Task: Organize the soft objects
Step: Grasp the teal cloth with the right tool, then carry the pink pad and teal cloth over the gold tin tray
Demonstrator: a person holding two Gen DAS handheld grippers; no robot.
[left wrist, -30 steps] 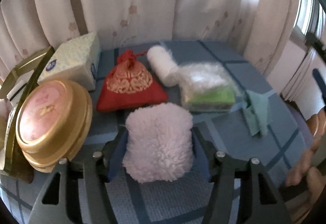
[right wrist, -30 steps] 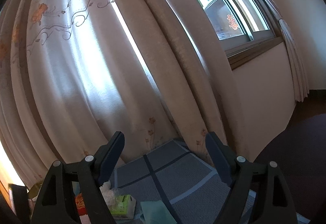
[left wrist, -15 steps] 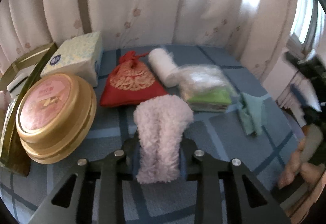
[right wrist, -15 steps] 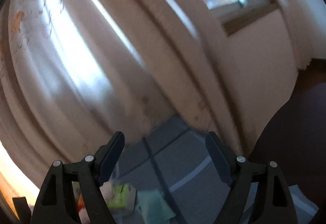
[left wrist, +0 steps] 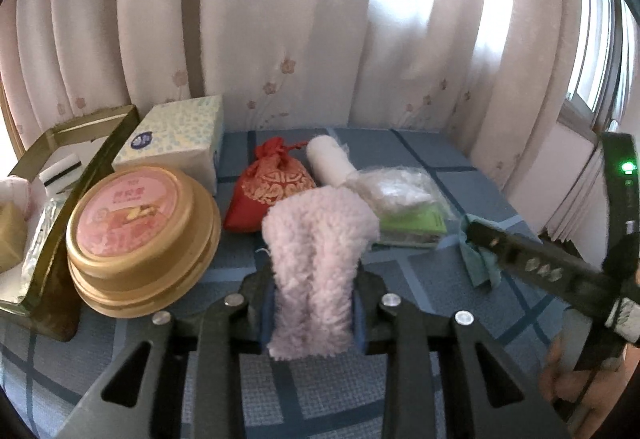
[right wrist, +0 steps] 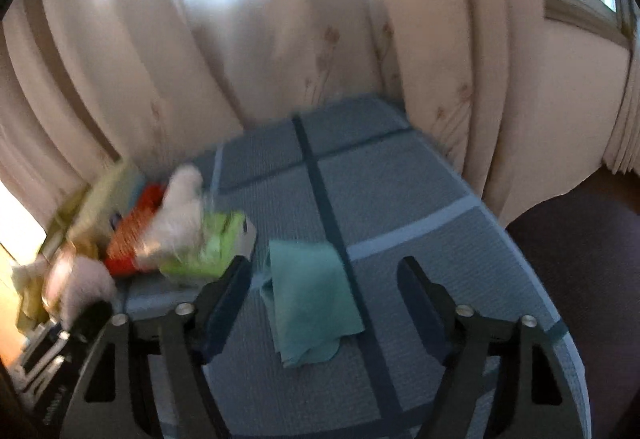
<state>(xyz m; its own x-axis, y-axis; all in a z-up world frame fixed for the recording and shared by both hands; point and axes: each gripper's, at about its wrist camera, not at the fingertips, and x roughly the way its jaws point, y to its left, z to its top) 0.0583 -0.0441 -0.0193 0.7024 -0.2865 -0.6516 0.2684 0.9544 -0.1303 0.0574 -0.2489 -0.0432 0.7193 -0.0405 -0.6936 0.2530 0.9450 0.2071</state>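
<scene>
My left gripper [left wrist: 314, 313] is shut on a fluffy pale pink cloth [left wrist: 316, 263] and squeezes it into a fold just above the blue checked table [left wrist: 440, 295]. Behind it lie a red embroidered pouch [left wrist: 272, 187], a white rolled towel [left wrist: 330, 159] and a clear bag with green pads [left wrist: 408, 207]. My right gripper [right wrist: 326, 299] is open and empty, hovering over a teal cloth [right wrist: 310, 303] that lies flat on the table [right wrist: 420, 199]. The teal cloth also shows in the left wrist view [left wrist: 478, 263], partly behind the right gripper's body.
A round gold tin with a pink lid [left wrist: 140, 235] stands at the left, a tissue box [left wrist: 176, 139] behind it and a gold-framed tray [left wrist: 60, 199] with small items further left. Curtains [left wrist: 320, 19] close off the back. The table's right edge [right wrist: 540, 279] drops to dark floor.
My left gripper closed on the pink cloth and lifted it slightly. My right gripper swung down from facing the curtains and window until it faces the table over the teal cloth.
</scene>
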